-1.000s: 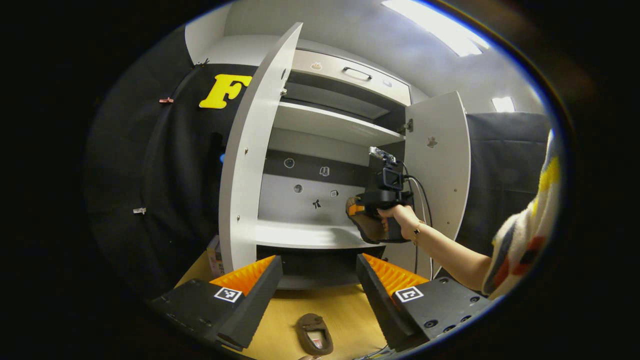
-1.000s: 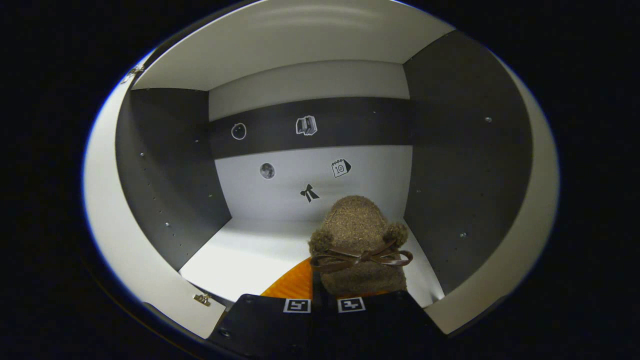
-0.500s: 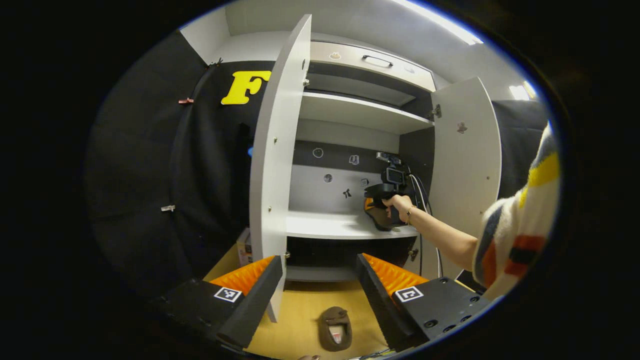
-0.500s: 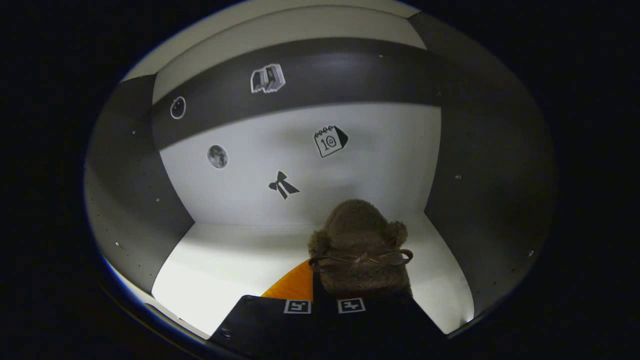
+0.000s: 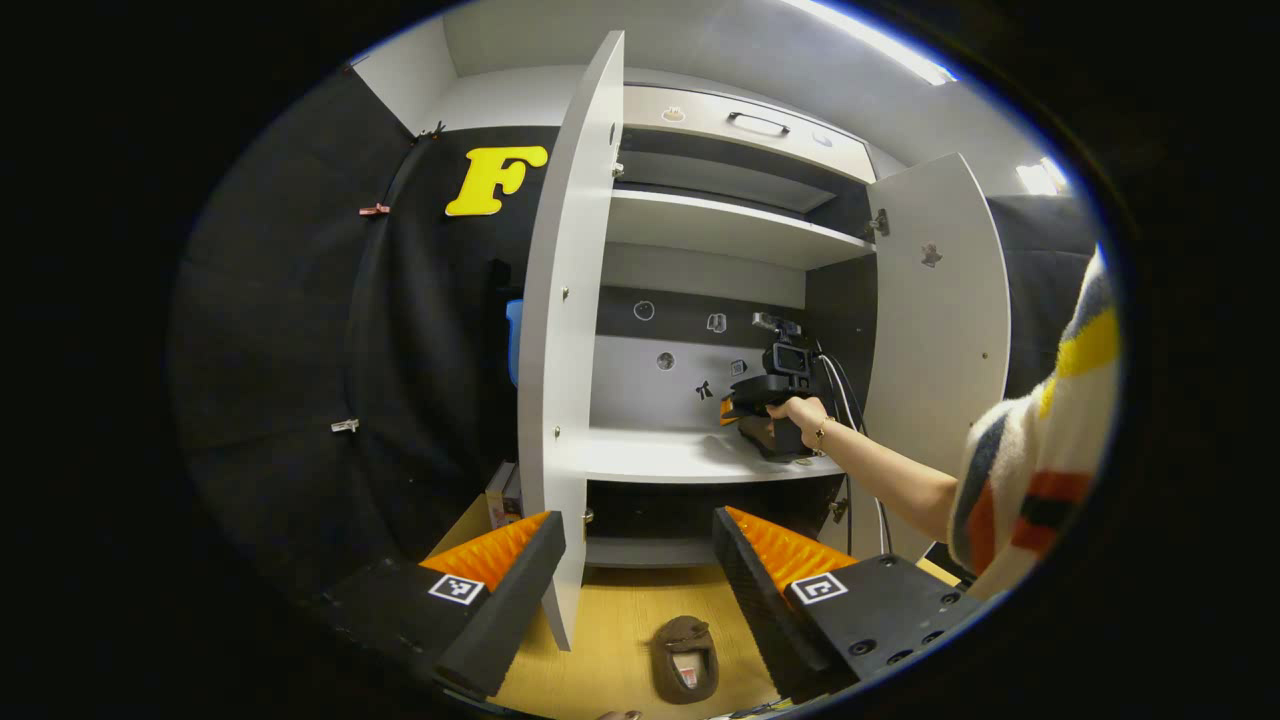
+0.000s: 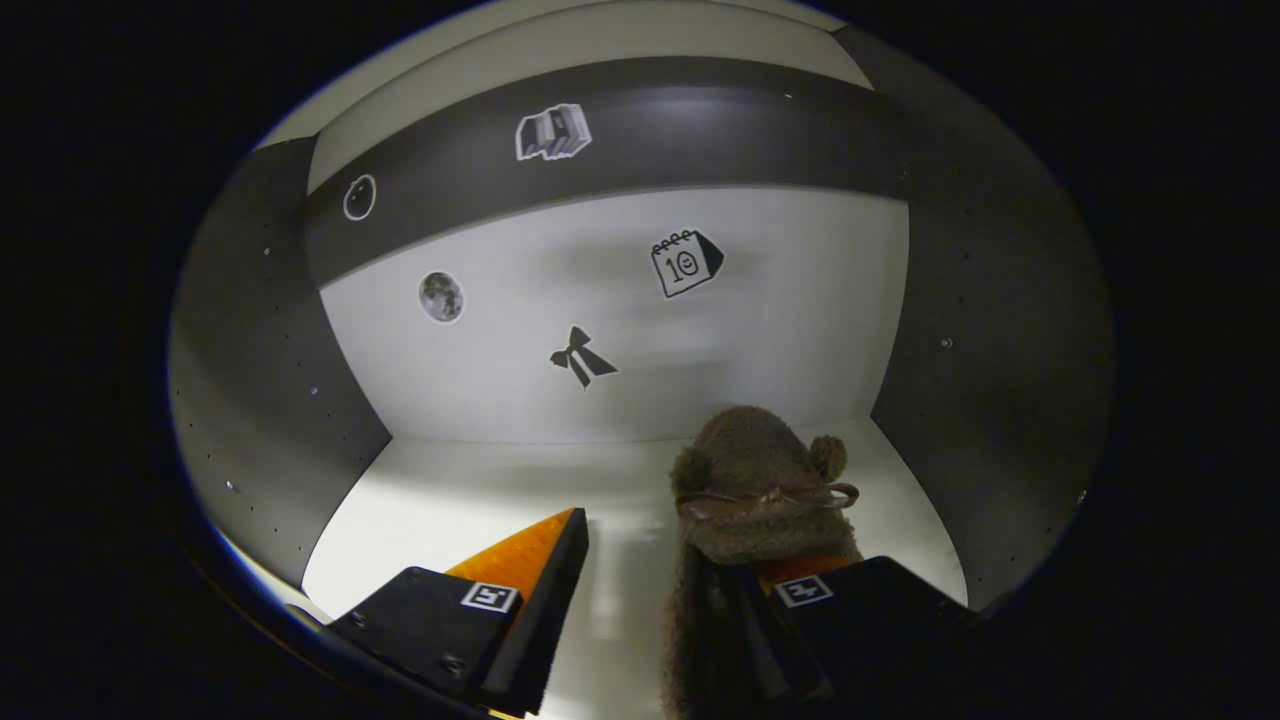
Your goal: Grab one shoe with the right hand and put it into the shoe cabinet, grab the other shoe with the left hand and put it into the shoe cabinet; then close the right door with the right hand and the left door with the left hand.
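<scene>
Looking along the left tool (image 5: 637, 585) in the left gripper view, we see its fingers spread wide with nothing between them, hovering above the wooden floor (image 5: 620, 620) in front of the shoe cabinet (image 5: 700, 300). One brown shoe (image 5: 685, 657) lies on the floor near the cabinet's base, between the two fingers as we see them but well below them. Both doors stand open: the left door (image 5: 570, 330) edge-on toward us, the right door (image 5: 940, 330) swung out to the side. Farther in, a hand (image 5: 800, 412) on a bare forearm below a striped sleeve (image 5: 1040, 480) holds the right tool (image 5: 745, 412) over the right end of the middle shelf (image 5: 690, 455), where something brown shows under it.

In the right gripper view, we see the right tool (image 6: 680, 575) with its fingers parted. The other fuzzy brown shoe (image 6: 755, 500), with a bow across its top, sits on the white shelf (image 6: 480, 490) near the back right corner, toe toward the rear wall. It rests against the right finger (image 6: 800, 600); the left finger (image 6: 530, 560) stands clear of it. Stickers (image 6: 583, 357) dot the rear wall.
</scene>
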Motion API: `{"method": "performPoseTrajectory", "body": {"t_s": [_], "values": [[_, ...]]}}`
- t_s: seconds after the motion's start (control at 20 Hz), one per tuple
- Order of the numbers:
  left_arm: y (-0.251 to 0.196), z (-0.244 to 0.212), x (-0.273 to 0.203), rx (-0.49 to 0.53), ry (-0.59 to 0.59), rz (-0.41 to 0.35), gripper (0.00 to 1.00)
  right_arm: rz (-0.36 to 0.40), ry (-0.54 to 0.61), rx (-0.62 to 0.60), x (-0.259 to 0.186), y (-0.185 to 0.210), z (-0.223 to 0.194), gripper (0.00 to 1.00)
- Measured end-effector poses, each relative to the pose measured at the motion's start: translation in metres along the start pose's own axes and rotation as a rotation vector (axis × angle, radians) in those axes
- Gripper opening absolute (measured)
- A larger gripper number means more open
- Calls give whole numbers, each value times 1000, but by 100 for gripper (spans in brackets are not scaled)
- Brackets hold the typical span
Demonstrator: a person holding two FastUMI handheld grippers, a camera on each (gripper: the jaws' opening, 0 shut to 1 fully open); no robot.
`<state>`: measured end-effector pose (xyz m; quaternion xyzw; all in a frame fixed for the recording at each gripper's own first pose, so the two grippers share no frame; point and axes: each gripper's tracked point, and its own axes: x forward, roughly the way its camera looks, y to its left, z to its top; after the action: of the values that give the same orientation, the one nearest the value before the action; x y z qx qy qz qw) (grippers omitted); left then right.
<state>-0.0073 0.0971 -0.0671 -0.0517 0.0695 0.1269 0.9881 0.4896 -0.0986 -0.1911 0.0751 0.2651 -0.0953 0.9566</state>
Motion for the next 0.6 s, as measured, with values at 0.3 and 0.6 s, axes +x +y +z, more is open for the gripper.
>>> {"method": "performPoseTrajectory", "body": {"t_s": [0.3, 0.6], "values": [[-5, -3, -1, -14, -6, -40, 95, 11, -50, -24, -54, 2, 0, 98], [-20, -40, -9, -51, 10, -109, 95, 86, -178, -32, -160, 1, -1, 99]]}}
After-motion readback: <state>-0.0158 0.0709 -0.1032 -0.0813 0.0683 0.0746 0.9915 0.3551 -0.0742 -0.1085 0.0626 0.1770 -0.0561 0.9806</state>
